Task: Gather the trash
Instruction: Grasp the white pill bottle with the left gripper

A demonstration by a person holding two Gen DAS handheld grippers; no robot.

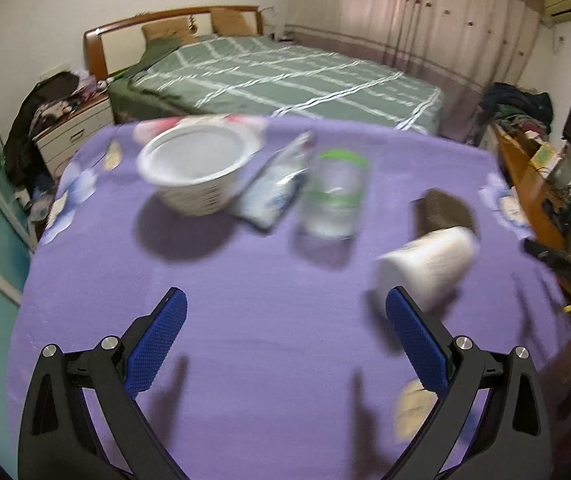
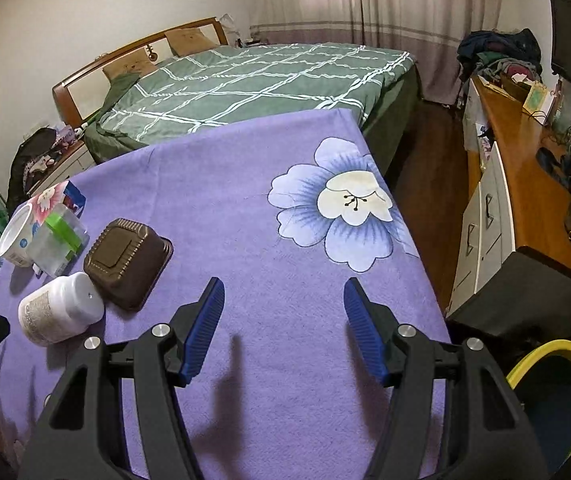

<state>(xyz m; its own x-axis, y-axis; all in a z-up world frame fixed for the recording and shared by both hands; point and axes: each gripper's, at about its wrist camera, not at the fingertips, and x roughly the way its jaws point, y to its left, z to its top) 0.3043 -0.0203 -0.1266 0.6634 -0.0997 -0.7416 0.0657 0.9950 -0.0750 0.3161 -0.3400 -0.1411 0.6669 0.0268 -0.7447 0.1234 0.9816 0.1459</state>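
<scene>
On the purple flowered tablecloth (image 1: 245, 320) lie several pieces of trash: a white paper bowl (image 1: 193, 168), a flat plastic wrapper (image 1: 273, 188), a clear cup with a green band (image 1: 335, 196), a brown plastic tray (image 1: 443, 210) and a white pill bottle (image 1: 425, 264) on its side. My left gripper (image 1: 285, 320) is open, empty, with the bottle just beyond its right finger. My right gripper (image 2: 283, 316) is open and empty over bare cloth. To its left sit the pill bottle (image 2: 59, 308), brown tray (image 2: 127, 260), clear cup (image 2: 59, 244) and bowl (image 2: 15, 236).
A yellow-rimmed bin (image 2: 557, 400) stands on the floor past the table's right edge. A green bed (image 2: 253, 80) lies behind the table. A wooden desk with white drawers (image 2: 501, 216) runs along the right wall. A cluttered nightstand (image 1: 69, 128) stands at the left.
</scene>
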